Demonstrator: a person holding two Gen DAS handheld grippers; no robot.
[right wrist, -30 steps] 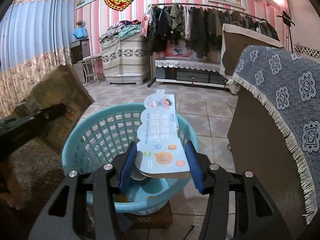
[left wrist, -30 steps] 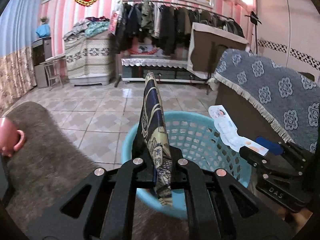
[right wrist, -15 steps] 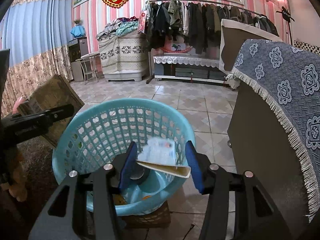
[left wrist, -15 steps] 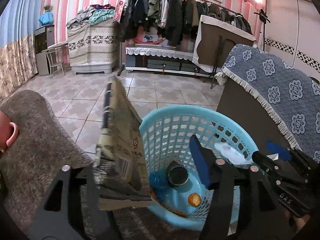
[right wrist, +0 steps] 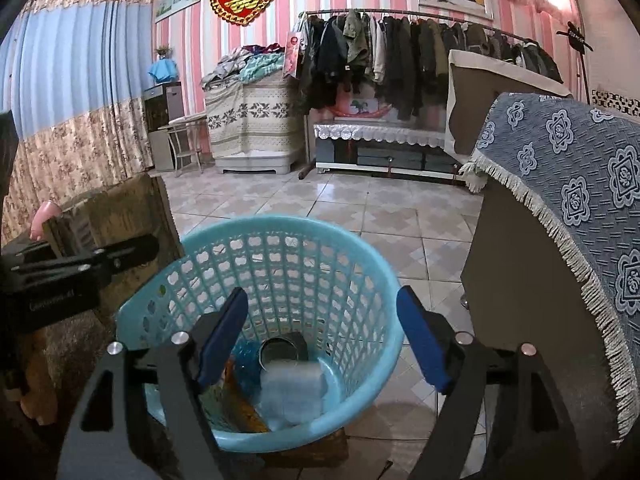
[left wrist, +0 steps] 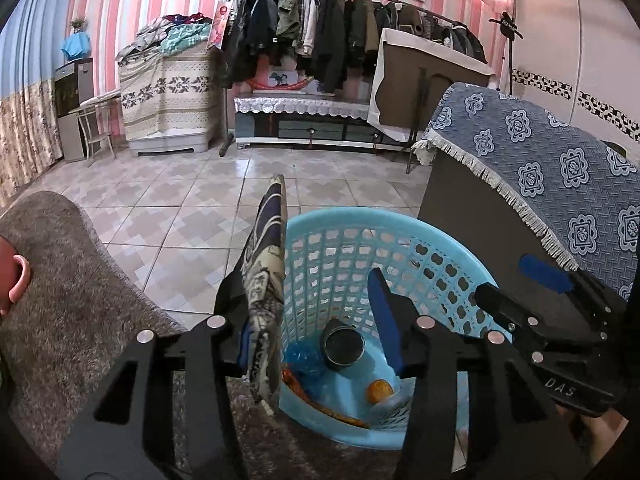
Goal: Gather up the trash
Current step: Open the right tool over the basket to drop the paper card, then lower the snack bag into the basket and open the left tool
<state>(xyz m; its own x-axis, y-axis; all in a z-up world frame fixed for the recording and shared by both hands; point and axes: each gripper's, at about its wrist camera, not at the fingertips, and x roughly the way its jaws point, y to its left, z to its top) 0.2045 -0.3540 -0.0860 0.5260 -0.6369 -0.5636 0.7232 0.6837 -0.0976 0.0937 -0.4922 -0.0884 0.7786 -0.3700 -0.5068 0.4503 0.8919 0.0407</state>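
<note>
Right wrist view shows the right gripper spread wide with nothing between its blue pads — a second ago it pinched a pale printed packet, half a second ago that packet was tipping down, and now the packet lies at the bottom of the blue basket, beside a dark round tin and a crumpled blue wrapper. That piece of trash looks delivered, so this hand is free for the next pickup. It hangs just above the near rim, fingers pointing forward and down into the basket. Left wrist view tells a less finished story: the left gripper also stands wide apart now, where a second ago it was clamped on the flat patterned snack bag; the bag stands on edge, leaning against the left-hand pad, its lower end outside the basket wall above the grey rug. Whether it is still caught on the finger or about to fall I cannot tell, but it is not yet inside, and it may drop on the rug rather than in. This hand sits level over the near left rim, the other gripper visible at its right, and an orange scrap shows on the basket floor.
</note>
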